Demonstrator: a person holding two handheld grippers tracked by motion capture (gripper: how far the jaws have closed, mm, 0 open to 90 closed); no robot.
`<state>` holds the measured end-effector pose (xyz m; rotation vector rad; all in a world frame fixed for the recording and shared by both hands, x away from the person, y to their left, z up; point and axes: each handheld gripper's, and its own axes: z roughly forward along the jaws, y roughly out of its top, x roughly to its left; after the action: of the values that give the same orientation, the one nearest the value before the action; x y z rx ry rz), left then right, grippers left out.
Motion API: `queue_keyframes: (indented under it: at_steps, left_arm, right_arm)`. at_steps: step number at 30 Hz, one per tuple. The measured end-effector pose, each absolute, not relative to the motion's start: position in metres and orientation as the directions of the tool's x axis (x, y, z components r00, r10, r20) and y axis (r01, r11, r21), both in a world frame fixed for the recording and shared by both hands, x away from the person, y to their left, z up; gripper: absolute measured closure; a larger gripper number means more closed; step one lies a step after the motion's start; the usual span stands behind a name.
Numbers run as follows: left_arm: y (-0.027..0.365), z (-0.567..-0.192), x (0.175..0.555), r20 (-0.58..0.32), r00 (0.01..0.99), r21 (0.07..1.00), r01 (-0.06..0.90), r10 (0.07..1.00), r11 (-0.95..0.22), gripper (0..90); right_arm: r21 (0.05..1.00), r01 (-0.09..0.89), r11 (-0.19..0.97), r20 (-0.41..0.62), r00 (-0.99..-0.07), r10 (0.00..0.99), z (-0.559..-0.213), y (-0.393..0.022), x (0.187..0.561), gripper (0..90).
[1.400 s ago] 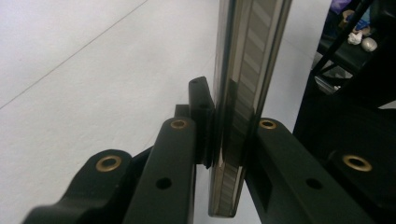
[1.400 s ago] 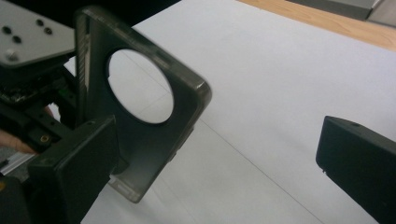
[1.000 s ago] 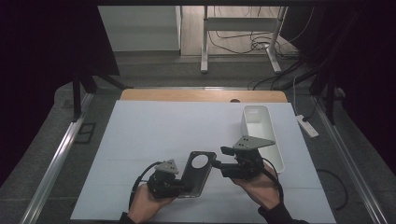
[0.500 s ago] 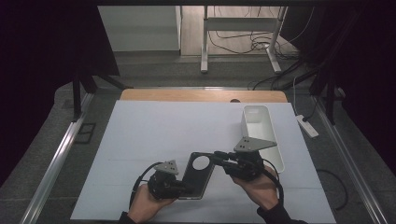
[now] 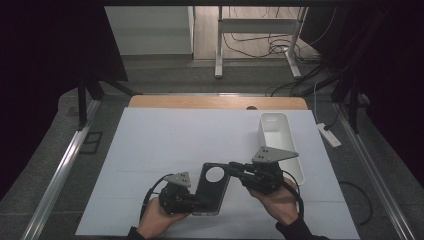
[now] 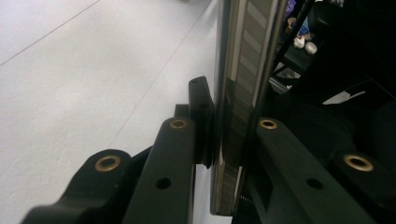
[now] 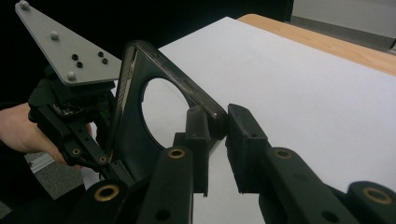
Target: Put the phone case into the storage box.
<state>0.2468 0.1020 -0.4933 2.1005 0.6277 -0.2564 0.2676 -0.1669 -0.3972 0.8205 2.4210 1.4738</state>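
Left claw (image 5: 200, 201): clenched on case (image 5: 212, 188), 6 o'clock end. Right claw (image 5: 231, 166): released, jaws straddling its 1 o'clock corner. Step: handover. Next: clamp right.

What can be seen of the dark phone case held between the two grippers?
The phone case is a thin, dark, glossy shell, plastic by its look, with a large round camera cutout near its far end and rounded corners. It is held up off the white table, near its front edge and left of the white bin. The left gripper is clamped on its near part; the right gripper has its jaws either side of the far corner, the case edge between them, with a gap on one side.
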Motion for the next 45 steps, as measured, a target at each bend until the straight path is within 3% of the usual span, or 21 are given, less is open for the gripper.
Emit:
queue_keyframes:
  at_steps: [9,13,28,36,45]
  left_arm:
    - [0.099,-0.493,0.246,-0.395,0.857,0.726,0.513,0.331,-0.459,69.5]
    - [0.1,-0.492,0.246,-0.384,0.857,0.733,0.509,0.343,-0.451,55.3]
    - [0.102,-0.487,0.244,-0.297,0.86,0.76,0.475,0.414,-0.443,19.8]
    - [0.11,-0.478,0.242,-0.287,0.855,0.769,0.475,0.432,-0.427,8.2]
    - [0.121,-0.475,0.238,-0.246,0.845,0.783,0.462,0.474,-0.417,3.2]
  right_arm:
    - [0.866,0.346,0.36,0.108,-0.834,0.541,-0.396,-0.165,0.265,78.9]
    - [0.869,0.342,0.358,0.104,-0.834,0.542,-0.395,-0.165,0.265,78.9]
    - [0.881,0.321,0.347,0.085,-0.83,0.551,-0.39,-0.171,0.265,79.0]
    - [0.884,0.31,0.35,0.063,-0.821,0.567,-0.385,-0.18,0.268,79.0]
    - [0.891,0.315,0.326,0.076,-0.812,0.579,-0.38,-0.191,0.275,79.1]
